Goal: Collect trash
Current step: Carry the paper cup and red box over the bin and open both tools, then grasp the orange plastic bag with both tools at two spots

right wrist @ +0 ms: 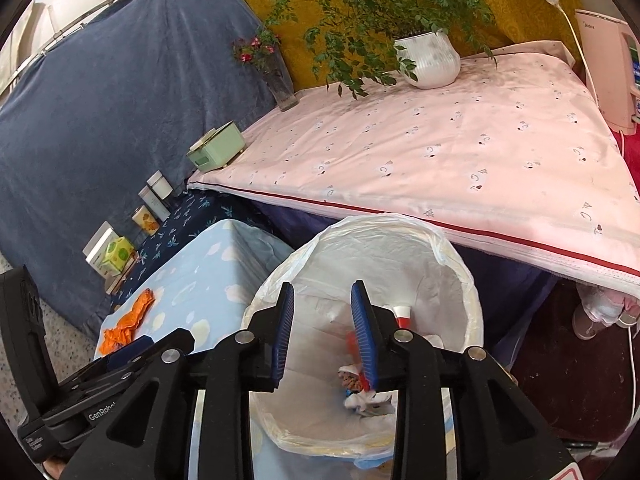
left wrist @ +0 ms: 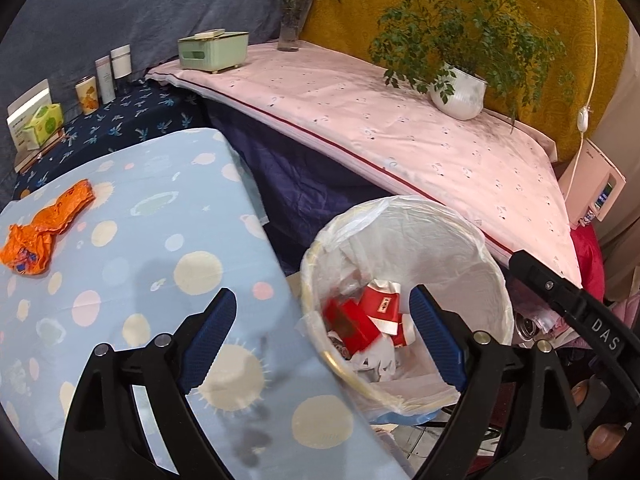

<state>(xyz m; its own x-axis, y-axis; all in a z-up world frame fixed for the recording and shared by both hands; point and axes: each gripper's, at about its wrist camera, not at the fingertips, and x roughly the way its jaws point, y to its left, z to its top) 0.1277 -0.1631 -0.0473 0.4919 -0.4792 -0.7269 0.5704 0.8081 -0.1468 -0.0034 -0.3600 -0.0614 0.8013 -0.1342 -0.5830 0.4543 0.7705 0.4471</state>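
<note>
A round bin (left wrist: 460, 236) lined with a white bag stands beside the light blue dotted table (left wrist: 140, 248); red and white cartons (left wrist: 362, 318) and crumpled paper lie inside. My left gripper (left wrist: 324, 336) is open and empty, hovering over the table's edge and the bin's left rim. A crumpled orange wrapper (left wrist: 44, 228) lies on the table at far left. In the right wrist view my right gripper (right wrist: 324, 332) is open and empty, right above the bin (right wrist: 452, 268); trash (right wrist: 360, 392) shows below it. The orange wrapper also shows there (right wrist: 128, 322).
A pink-covered raised surface (left wrist: 400, 128) behind the bin carries a potted plant (left wrist: 458, 92), a flower vase (left wrist: 290, 28) and a green box (left wrist: 212, 50). Boxes and bottles (left wrist: 86, 88) stand on a dark blue shelf at back left. A white appliance (left wrist: 592, 188) stands right.
</note>
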